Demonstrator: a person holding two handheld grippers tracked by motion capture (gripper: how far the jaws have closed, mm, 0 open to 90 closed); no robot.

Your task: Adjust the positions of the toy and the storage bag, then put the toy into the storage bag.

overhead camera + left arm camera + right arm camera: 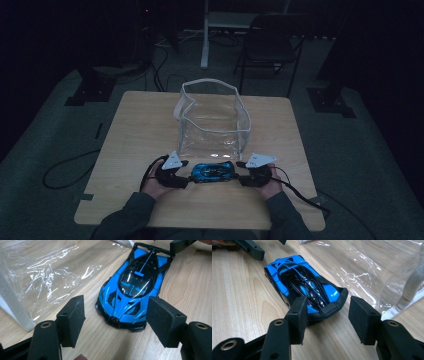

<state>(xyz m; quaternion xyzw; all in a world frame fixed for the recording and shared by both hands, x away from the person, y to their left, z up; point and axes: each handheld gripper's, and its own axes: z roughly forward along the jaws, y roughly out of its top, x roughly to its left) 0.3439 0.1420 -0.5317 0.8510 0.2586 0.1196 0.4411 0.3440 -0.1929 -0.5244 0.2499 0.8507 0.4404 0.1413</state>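
Blue toy sports car [213, 172] sits on its wheels on the wooden tabletop [135, 130], near the front edge and roughly midway along it, just in front of the clear plastic bag [212, 120]. Left gripper [115, 320] faces the car's nose, jaws wide, pads either side of the nose but apart from it. Right gripper [327, 315] is at the tail, jaws also wide; one pad overlaps the rear wing in its own view, contact cannot be told. Nothing gripped yet. Risks, as judged: the car rolls (free wheels, presumably), so an uneven close at one end could push it along the tabletop toward the other gripper or into the bag wall; the glossy tapered nose may squirt out of the pads; the thin rear wing could bend if squeezed. The bag stands upright with its white-trimmed mouth open upward, nothing visible inside; its soft walls could fold inward if the car clips the rim on loading.
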